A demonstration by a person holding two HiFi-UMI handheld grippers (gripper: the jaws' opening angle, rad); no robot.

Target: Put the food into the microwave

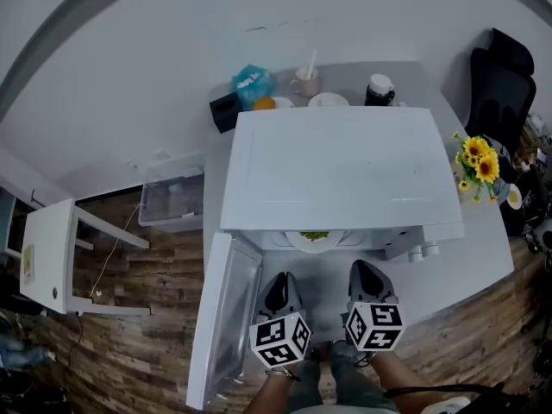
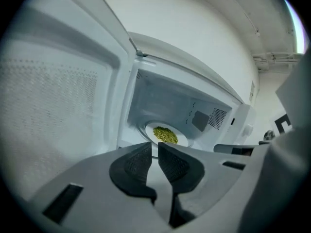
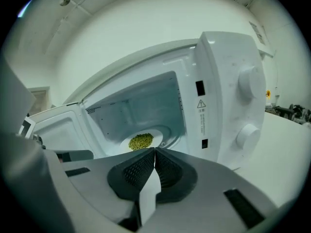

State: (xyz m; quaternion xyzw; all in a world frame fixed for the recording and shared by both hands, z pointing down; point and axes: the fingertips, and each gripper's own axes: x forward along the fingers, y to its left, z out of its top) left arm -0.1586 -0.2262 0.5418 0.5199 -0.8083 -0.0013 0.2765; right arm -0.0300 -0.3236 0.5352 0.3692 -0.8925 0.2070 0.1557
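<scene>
Head view shows food [image 1: 314,235] on plate [image 1: 295,243] inside microwave [image 1: 336,166].

On microwave control panel [image 3: 228,96]: warning triangle label [image 3: 201,104]; print beneath too small to read

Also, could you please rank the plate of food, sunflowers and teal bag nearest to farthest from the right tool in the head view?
1. Plate of food: inside the microwave, ahead of the right tool.
2. Sunflowers: on the table, right side.
3. Teal bag: behind the microwave, left.
</scene>
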